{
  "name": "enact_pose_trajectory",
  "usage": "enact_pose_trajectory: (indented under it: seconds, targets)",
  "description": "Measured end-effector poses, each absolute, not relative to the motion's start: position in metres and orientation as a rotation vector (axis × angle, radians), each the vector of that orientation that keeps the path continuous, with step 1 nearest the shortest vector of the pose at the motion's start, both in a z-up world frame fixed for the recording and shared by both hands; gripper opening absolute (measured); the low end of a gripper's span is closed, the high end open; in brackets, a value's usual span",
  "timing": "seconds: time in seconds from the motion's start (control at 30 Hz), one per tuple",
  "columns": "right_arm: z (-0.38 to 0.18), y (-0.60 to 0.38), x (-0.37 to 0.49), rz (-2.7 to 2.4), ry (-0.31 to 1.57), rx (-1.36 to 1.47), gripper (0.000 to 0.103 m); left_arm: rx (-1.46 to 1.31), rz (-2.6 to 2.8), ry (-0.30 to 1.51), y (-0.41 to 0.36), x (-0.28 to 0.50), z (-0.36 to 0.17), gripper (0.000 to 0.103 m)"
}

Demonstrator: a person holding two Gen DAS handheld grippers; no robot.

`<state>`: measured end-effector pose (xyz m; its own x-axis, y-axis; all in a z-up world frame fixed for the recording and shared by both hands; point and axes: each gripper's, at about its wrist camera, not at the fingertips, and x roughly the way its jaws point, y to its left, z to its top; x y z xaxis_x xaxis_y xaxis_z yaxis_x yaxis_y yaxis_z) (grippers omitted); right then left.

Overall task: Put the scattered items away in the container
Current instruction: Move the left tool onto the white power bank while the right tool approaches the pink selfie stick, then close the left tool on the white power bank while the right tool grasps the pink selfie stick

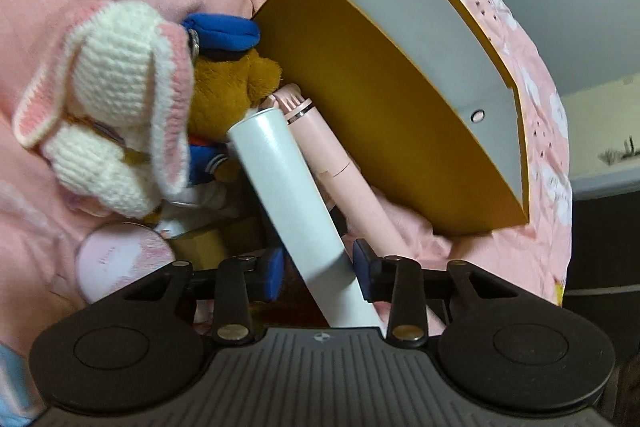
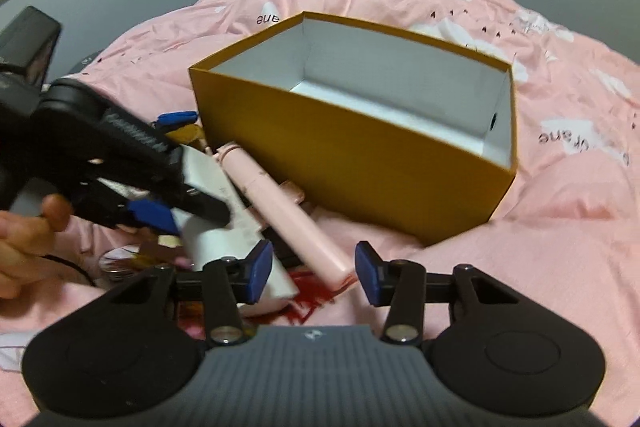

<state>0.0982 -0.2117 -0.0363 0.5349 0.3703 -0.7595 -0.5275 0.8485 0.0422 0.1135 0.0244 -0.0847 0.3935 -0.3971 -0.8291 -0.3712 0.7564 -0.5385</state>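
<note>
The left wrist view sits low and close, facing the orange box. The right wrist view looks down from higher. Both share the box and white tube.

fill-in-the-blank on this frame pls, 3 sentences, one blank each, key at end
1. The left claw straddles the white cylindrical tube, which lies beside the ____ plastic stick.
2. The orange cardboard box with the white inside holds ____ items.
3. The right claw, with its blue pads apart, holds ____.

Missing words: pink; no; nothing
</note>
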Motion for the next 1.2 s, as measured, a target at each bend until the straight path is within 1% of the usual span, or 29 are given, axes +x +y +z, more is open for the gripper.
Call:
enact_pose_trajectory:
  seconds: [0.1, 0.23, 0.33, 0.73, 0.83, 1.2]
  targets:
    - [-0.036, -0.209, 0.103, 0.575, 0.851, -0.211, 0.049, -0.695, -0.046, 1.205, 0.024, 0.113, -0.077, 0.038]
    - [-0.041, -0.196, 0.116, 0.607, 0.855, -0.252, 0.048, -0.712, -0.074, 1.216, 0.031, 0.111, -0.082, 0.039]
    - [-0.049, -0.183, 0.126, 0.636, 0.862, -0.292, 0.042, -0.730, -0.078, 1.227, 0.037, 0.103, -0.090, 0.040]
    - [-0.078, -0.157, 0.150, 0.761, 0.902, -0.395, 0.042, -0.790, -0.074, 1.249, 0.035, 0.115, -0.107, 0.045]
    - [-0.084, -0.150, 0.152, 0.789, 0.906, -0.419, 0.038, -0.783, -0.071, 1.252, 0.034, 0.119, -0.107, 0.044]
    - [-0.083, -0.150, 0.144, 0.795, 0.887, -0.430, 0.035, -0.752, -0.078, 1.243, 0.030, 0.119, -0.099, 0.042]
